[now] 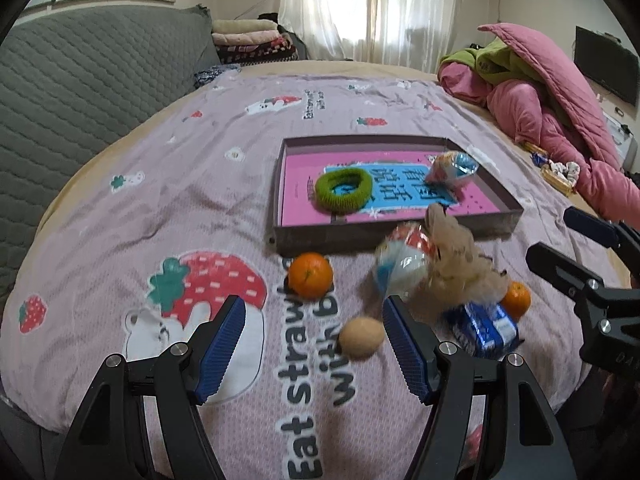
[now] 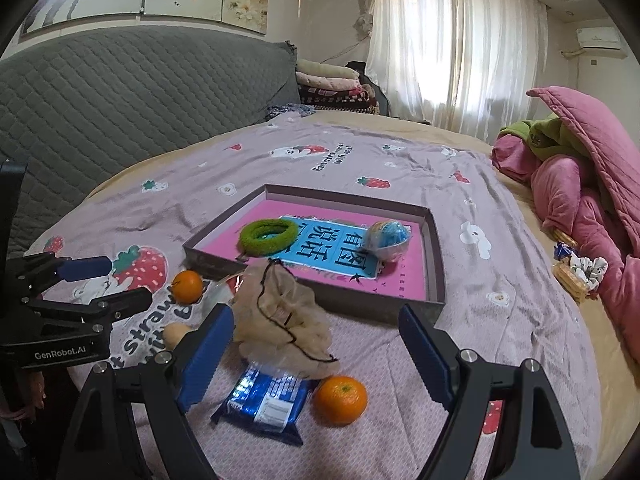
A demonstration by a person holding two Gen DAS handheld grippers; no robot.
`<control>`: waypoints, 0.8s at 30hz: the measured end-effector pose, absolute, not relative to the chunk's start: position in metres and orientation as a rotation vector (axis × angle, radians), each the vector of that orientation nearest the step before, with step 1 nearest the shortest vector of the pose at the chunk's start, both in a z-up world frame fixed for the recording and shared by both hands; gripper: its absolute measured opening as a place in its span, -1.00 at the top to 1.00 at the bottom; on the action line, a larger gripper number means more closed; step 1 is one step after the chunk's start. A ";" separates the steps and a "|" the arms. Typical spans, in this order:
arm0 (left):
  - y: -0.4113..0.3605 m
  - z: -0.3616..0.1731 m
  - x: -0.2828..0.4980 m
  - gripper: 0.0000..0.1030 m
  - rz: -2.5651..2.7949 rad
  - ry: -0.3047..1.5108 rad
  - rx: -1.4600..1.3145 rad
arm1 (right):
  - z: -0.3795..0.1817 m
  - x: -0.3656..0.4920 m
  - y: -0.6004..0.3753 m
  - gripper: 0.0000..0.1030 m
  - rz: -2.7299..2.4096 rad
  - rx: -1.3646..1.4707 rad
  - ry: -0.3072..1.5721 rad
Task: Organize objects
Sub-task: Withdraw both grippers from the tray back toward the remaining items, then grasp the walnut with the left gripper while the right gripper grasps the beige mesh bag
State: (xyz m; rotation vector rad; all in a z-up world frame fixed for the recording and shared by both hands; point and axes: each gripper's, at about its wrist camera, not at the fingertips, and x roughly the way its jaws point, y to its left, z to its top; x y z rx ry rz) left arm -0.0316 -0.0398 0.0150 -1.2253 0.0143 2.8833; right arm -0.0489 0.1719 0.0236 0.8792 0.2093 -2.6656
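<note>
A shallow dark box tray [image 1: 392,236] [image 2: 436,264] lined with a pink and blue sheet lies on the bed. In it are a green fuzzy ring [image 1: 344,190] [image 2: 269,236] and a blue-and-white snack bag [image 1: 452,170] [image 2: 388,238]. In front of the tray lie two oranges [image 1: 311,275] [image 2: 340,399], an egg [image 1: 361,337], a beige mesh pouf [image 2: 284,312], a blue packet [image 2: 268,400] and another snack bag [image 1: 400,260]. My left gripper [image 1: 314,344] is open above the egg. My right gripper [image 2: 316,354] is open over the packet and the near orange.
The pink strawberry-print bedspread [image 1: 160,208] covers the bed. A grey quilted headboard [image 2: 120,92] stands at the left. A heap of pink and green quilts [image 2: 580,184] lies at the right, with small wrapped snacks [image 2: 576,272] beside it. Folded blankets [image 1: 252,40] are stacked at the back.
</note>
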 end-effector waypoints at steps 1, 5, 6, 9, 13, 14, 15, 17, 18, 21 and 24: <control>-0.040 0.014 -0.030 -0.41 2.880 0.013 -1.234 | 0.023 -0.048 0.171 -0.63 -2.663 0.882 0.212; -0.041 0.008 -0.025 -0.41 2.868 0.008 -1.259 | 0.020 -0.043 0.168 -0.63 -2.652 0.892 0.227; -0.040 0.007 -0.025 -0.41 2.864 0.007 -1.263 | 0.019 -0.041 0.168 -0.63 -2.653 0.894 0.233; -0.038 0.005 -0.024 -0.41 2.849 0.012 -1.274 | 0.016 -0.038 0.166 -0.63 -2.647 0.903 0.237; -0.033 -0.001 -0.022 -0.41 2.825 0.022 -1.296 | 0.012 -0.034 0.164 -0.63 -2.639 0.918 0.251; -0.032 -0.002 -0.022 -0.41 2.819 0.024 -1.302 | 0.011 -0.033 0.164 -0.63 -2.638 0.920 0.256; -0.030 -0.004 -0.022 -0.41 2.811 0.027 -1.309 | 0.011 -0.033 0.164 -0.63 -2.637 0.921 0.260; -0.028 -0.007 -0.022 -0.41 2.800 0.034 -1.320 | 0.010 -0.032 0.164 -0.63 -2.635 0.926 0.263; -0.027 -0.008 -0.022 -0.41 2.796 0.033 -1.322 | 0.009 -0.031 0.164 -0.63 -2.635 0.930 0.265; -0.025 -0.012 -0.024 -0.41 2.784 0.038 -1.337 | 0.006 -0.032 0.165 -0.63 -2.632 0.939 0.267; -0.022 -0.016 -0.025 -0.41 2.771 0.043 -1.350 | 0.004 -0.033 0.165 -0.63 -2.629 0.951 0.261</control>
